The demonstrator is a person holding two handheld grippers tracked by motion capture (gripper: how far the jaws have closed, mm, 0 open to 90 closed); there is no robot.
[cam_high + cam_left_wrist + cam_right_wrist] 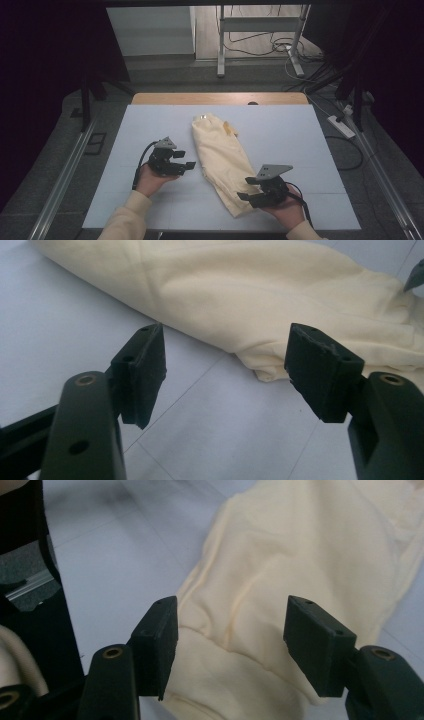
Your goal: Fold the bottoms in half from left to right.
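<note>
Setting: pale blue counter (150, 130) with a wooden strip along its far edge, dark curtains at both sides, grey floor with cables and a metal stand beyond.
Cloth (220, 160): cream garment, folded into a long bundle, lying on the middle of the counter and running from the far centre down toward the near right.
Cloth, near end: rumpled fold resting on the counter, seen close in the right gripper view (300, 570).
Cloth, side edge: seen in the left gripper view (240, 295), with a folded corner lying on the counter ahead of the jaws.
Right tool (248, 189): jaws spread, at the near end of the cloth; fabric lies between and under them, and the pads do not press on it.
Left tool (184, 159): jaws spread with nothing between them, pointing at the cloth's left edge, just beside it and apart from it.
Hands: each holds its tool from below; cream sleeves come in from the near edge.
Cables: one black lead trails from each tool toward the person.
</note>
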